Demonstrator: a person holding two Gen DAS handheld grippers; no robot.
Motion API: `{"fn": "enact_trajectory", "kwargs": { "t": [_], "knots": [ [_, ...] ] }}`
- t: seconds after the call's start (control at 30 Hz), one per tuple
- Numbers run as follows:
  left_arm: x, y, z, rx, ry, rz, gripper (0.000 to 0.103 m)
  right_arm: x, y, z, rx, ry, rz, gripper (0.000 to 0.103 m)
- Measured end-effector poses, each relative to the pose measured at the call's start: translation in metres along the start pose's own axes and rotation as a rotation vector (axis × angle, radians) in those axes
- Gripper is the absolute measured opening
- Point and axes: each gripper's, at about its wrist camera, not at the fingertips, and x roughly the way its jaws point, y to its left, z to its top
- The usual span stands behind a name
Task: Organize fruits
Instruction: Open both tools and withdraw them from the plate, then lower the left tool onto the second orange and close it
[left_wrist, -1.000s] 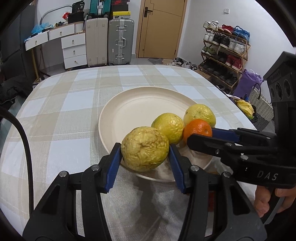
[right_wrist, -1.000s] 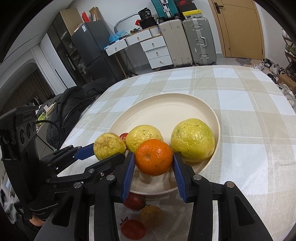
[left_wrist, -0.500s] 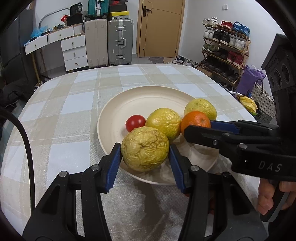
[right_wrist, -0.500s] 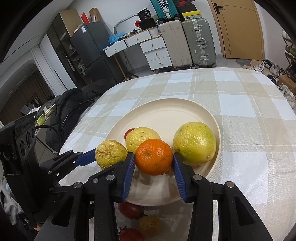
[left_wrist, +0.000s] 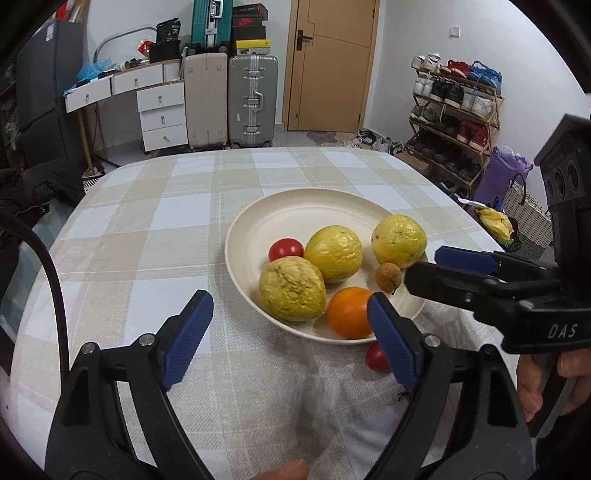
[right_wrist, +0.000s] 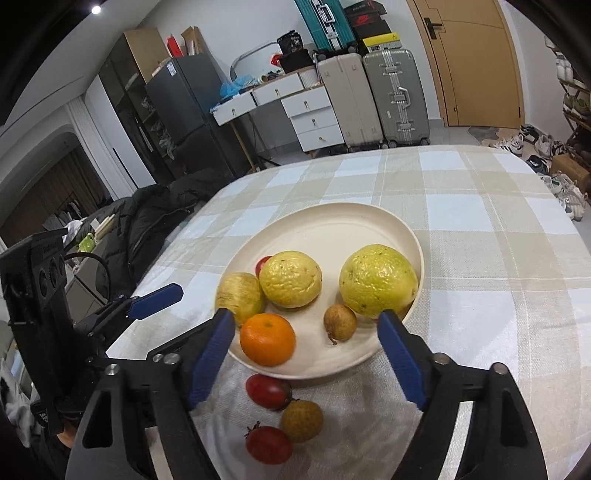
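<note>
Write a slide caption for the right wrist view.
Open right gripper over a plate of fruit; orange already placed.

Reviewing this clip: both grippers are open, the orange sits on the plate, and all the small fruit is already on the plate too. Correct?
Not quite. Both grippers are open and the orange is on the plate, but the right wrist view shows two tomatoes and a small brown fruit on the tablecloth, in front of the plate.
</note>
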Motion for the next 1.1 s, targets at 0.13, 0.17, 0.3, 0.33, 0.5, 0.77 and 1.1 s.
{"fn": "enact_trajectory", "kwargs": {
  "t": [0.13,0.17,0.3,0.33,0.5,0.77,1.1],
  "knots": [
    [-0.016,0.001,-0.006,0.0,-0.015,0.01,0.092,-0.008,0.005,-0.006,-0.028,-0.011,-0.014,0.089],
    [-0.02,0.001,-0.008,0.002,-0.019,0.021,0.097,-0.01,0.006,-0.007,-0.036,-0.013,-0.017,0.092],
    [-0.038,0.001,-0.015,-0.002,-0.046,0.022,0.102,-0.021,0.007,-0.013,-0.037,-0.042,-0.012,0.099],
    [-0.042,0.0,-0.017,-0.004,-0.05,0.022,0.102,-0.024,0.007,-0.014,-0.036,-0.046,-0.008,0.099],
    [-0.057,-0.001,-0.025,-0.002,-0.06,0.023,0.102,-0.037,0.008,-0.021,-0.053,-0.069,-0.027,0.103],
    [-0.071,-0.006,-0.036,0.01,-0.064,0.018,0.102,-0.055,0.011,-0.036,-0.087,-0.08,-0.045,0.103],
    [-0.1,-0.011,-0.05,0.013,-0.07,0.005,0.102,-0.066,0.011,-0.052,-0.12,-0.051,-0.075,0.103]
  ]
}}
